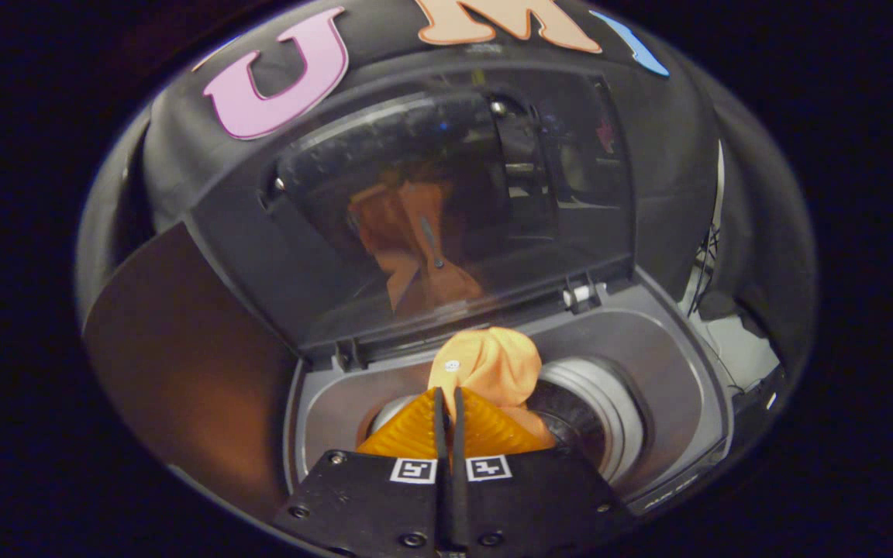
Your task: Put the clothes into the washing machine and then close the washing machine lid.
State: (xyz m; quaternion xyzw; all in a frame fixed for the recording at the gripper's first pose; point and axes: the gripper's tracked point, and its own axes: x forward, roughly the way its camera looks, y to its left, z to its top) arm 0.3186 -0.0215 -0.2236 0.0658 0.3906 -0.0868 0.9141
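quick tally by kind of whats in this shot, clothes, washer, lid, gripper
Orange cloth garments: 1, the bunched piece pinched between the fingers of the gripper, over the drum opening
Grey top-loading washing machines: 1
Dark see-through hinged lids: 1, raised open, showing the cloth's reflection
Two-finger grippers: 1, shut on the cloth
Total: 4

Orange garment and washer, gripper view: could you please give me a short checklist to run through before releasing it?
1. Lid raised clear of opening: ok.
2. Orange garment held by gripper, fingers closed together on it: ok.
3. Garment over drum opening: ok.
4. Garment below the rim: not ok, it bunches above.
5. Drum free of other items: cannot tell.
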